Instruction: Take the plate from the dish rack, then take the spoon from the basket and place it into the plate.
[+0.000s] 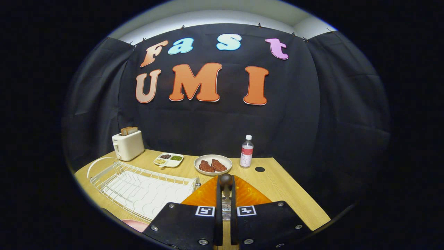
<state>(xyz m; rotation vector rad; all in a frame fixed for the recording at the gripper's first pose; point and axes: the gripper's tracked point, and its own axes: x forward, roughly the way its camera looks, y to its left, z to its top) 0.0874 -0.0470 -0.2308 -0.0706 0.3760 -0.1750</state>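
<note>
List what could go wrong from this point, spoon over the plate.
1. The hand-held gripper pinches the spoon on its narrow handle, so it may swivel or slip out early.
2. The orange plate lies close beside the dish rack; a spoon let go off-centre could bounce onto the table or against the rack.

light: bright from overhead | focus: sharp centre | edges: fisheye-bent, dim | glare: none
</note>
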